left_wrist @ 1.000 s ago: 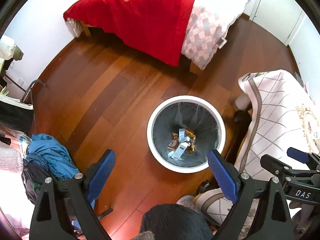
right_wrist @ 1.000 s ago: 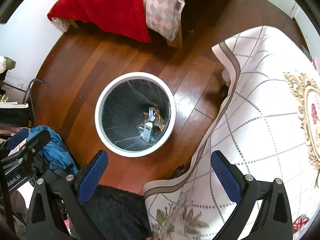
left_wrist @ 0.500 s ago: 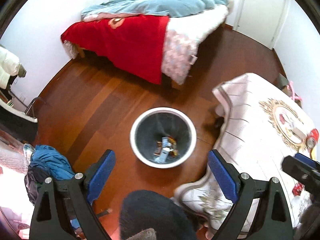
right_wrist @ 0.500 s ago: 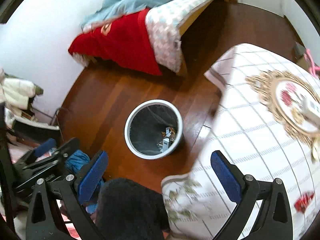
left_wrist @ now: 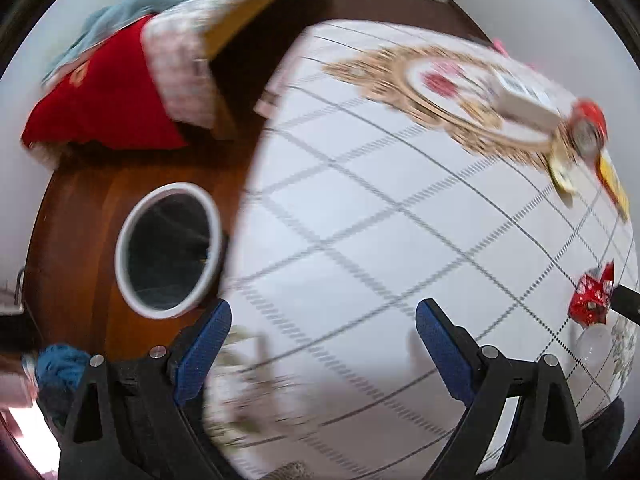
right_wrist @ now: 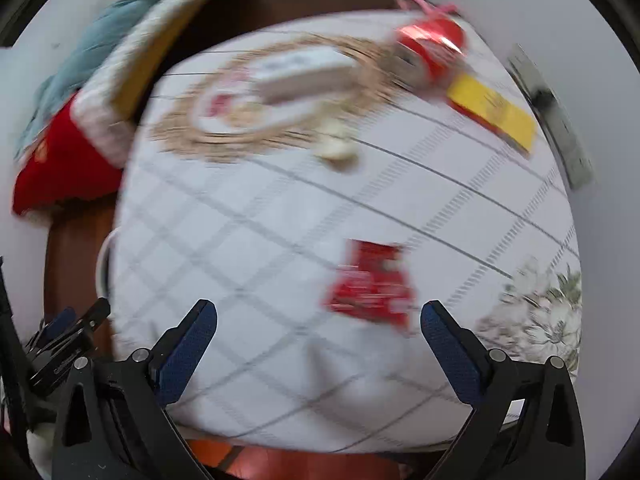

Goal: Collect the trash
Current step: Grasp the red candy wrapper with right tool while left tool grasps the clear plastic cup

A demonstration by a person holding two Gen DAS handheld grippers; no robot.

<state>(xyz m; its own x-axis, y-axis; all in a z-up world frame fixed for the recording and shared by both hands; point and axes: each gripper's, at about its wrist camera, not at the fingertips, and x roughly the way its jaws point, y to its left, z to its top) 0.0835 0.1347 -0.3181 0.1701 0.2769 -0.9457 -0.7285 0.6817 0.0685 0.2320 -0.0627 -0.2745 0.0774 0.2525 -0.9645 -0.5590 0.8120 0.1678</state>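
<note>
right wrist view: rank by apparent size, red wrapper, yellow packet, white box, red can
1. Red wrapper, largest, though nearest the camera.
2. White box and yellow packet: alike, blur prevents ranking.
3. Red can, smallest, though farthest away.

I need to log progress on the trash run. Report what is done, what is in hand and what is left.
Done: nothing can be confirmed; the bin shows only its dark liner from this angle. In hand: nothing; the left gripper and right gripper are both open and empty over the table. Left: the red wrapper, the red can, the yellow packet and the small cream scrap, if that too is trash.
</note>
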